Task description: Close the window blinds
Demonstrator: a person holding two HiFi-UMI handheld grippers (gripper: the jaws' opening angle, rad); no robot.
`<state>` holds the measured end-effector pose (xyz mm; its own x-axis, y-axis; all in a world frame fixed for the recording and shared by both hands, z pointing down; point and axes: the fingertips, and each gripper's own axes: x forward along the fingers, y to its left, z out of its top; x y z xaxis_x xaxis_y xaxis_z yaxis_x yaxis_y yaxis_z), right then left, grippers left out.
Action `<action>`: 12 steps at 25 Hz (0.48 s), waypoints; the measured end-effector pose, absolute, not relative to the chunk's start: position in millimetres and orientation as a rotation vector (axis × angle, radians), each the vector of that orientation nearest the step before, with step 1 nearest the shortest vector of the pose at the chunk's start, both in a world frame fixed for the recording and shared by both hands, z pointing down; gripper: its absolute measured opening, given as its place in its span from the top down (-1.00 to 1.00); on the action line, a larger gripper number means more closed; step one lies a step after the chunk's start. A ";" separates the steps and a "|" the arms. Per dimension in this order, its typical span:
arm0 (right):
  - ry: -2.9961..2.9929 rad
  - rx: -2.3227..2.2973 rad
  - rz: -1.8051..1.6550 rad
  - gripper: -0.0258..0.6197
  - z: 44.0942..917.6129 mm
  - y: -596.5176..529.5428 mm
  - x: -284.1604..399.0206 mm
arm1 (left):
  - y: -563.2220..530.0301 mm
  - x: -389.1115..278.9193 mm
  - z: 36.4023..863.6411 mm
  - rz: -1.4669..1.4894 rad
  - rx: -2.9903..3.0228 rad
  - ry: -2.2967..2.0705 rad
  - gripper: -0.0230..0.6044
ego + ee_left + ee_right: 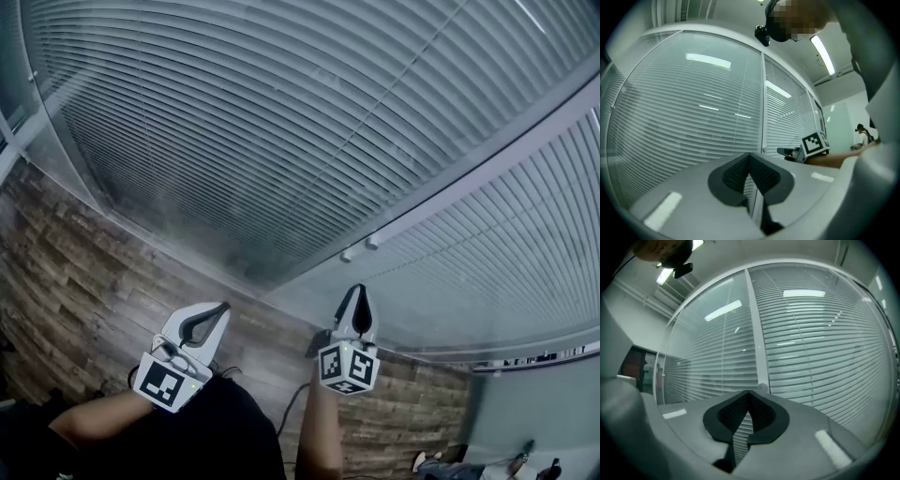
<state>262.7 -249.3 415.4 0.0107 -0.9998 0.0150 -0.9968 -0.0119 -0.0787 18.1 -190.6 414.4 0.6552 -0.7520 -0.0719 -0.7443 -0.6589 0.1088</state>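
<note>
Head view showed the window blinds hanging lowered across two glazed panels, their horizontal slats running in close rows. A pale frame bar separated the panels, with two small round knobs at its lower end. The blinds filled most of the upper field, ahead of both grippers and apart from them.

The right gripper pointed toward the knob end of the frame bar. In the right gripper view, the right gripper was clenched: its jaws met at the tips, with nothing between them, and only slats showed behind. One knob appeared just beyond the tips; contact could not be confirmed.

The left gripper was positioned lower and to the left, over the wood-pattern floor. In the left gripper view, the left gripper was likewise clenched and empty, facing the blinds. The right gripper's marker cube was visible to its right.
</note>
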 end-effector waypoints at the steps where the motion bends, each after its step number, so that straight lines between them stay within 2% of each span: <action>1: 2.200 -2.212 -0.059 0.92 414.5 -239.9 253.7 | -192.1 17.0 417.2 -0.166 2.777 -1.257 0.92; 4: 2.231 -2.227 0.042 0.92 410.2 -211.8 229.8 | -195.3 13.7 425.2 -0.151 2.743 -1.256 0.92; 12: 2.278 -2.249 0.044 0.92 417.9 -172.2 194.3 | -192.4 21.0 424.2 -0.156 2.765 -1.228 0.92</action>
